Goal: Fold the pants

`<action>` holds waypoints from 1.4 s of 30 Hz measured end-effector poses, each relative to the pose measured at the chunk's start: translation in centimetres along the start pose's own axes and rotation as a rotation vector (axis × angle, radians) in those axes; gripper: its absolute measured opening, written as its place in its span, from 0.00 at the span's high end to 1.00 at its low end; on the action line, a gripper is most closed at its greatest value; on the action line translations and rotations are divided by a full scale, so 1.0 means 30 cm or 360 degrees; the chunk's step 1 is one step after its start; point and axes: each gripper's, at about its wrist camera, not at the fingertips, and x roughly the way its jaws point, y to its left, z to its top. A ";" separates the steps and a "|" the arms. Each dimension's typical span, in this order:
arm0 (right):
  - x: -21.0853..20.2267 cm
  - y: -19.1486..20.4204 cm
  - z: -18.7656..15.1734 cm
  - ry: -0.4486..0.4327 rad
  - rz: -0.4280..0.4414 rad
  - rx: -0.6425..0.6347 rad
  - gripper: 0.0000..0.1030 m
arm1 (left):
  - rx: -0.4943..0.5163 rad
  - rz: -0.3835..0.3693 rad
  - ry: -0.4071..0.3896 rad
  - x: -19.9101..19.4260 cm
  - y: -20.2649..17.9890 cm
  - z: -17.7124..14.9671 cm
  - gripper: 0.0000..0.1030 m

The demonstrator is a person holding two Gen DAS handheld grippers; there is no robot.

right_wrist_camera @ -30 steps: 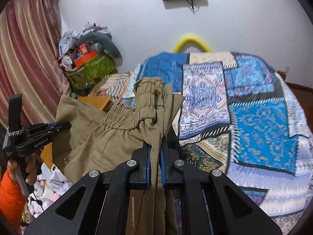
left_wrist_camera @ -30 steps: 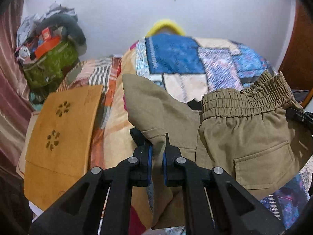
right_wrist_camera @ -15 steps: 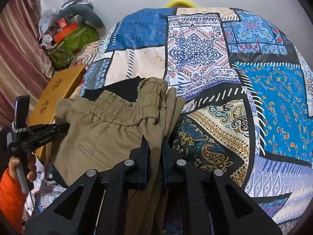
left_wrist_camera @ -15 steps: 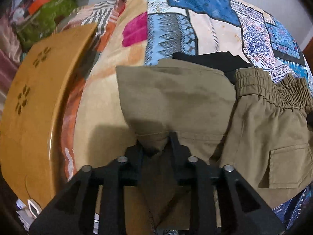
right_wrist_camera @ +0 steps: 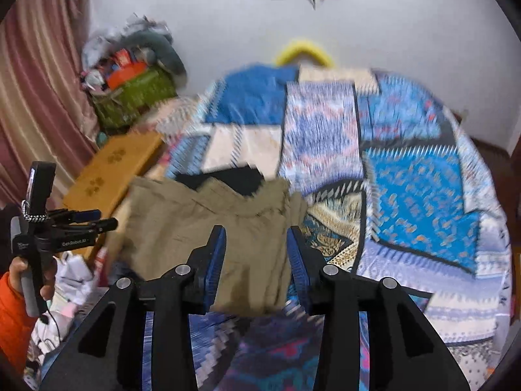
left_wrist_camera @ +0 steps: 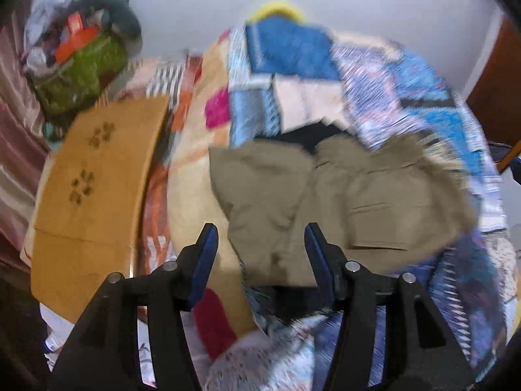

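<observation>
Both grippers are opening, pads clear of cloth. Ahead of the left gripper [left_wrist_camera: 259, 239] and the right gripper [right_wrist_camera: 255, 244], the pants [left_wrist_camera: 325, 202] lie folded on the bed [right_wrist_camera: 423, 176], their near edge seen between each gripper's fingers.

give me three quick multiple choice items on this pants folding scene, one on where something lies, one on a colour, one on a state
1. Where do the pants lie?
A. on the patchwork bedspread
B. on the wooden board
C. in the green bag

2. What colour are the pants?
A. black
B. khaki
C. blue

3. How is the right gripper?
A. clamped on the waistband
B. jaws apart, pads off the cloth
C. out of view

Answers:
1 A, the cloth rests on the patchwork bedspread, beside the wooden board.
2 B, the fabric is tan all over.
3 B, the jaws are opening, with the pants seen between them; the left gripper likewise.
</observation>
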 end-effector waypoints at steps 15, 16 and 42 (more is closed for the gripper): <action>-0.711 0.339 -0.062 -0.0796 0.0103 -0.0246 0.55 | 0.0125 -0.0116 -0.1030 -0.965 -0.200 -0.226 0.36; -0.743 0.360 -0.079 -0.0835 0.0092 -0.0261 0.55 | 0.0121 -0.0109 -0.1088 -1.006 -0.203 -0.260 0.33; -0.862 0.437 -0.245 -0.1016 -0.0106 -0.0172 0.01 | 0.0102 -0.0112 -0.1269 -1.134 -0.214 -0.488 0.00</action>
